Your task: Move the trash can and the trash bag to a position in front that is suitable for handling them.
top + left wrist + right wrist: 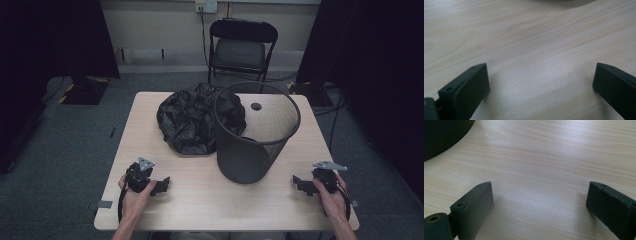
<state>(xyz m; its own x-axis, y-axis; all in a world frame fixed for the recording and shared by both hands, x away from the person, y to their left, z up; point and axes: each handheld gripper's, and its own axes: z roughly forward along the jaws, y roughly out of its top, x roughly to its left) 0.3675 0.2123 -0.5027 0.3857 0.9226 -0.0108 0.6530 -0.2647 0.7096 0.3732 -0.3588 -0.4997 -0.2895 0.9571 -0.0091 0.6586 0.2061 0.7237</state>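
Both hands are resting near the near edge of the pale wooden bench (200, 200), the left gripper (161, 186) and right gripper (300, 184) with jaws spread wide, holding nothing, apparently readying for the crumpled black plastic bag (187, 120) lying toward the far edge beside the black mesh wastebasket (252, 135).

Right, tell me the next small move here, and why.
Probably reach the left gripper forward to the crumpled black bag. Both grippers rest open and empty on the table, the right gripper too, and the bag lies loose beside the mesh bin, which looks unlined.
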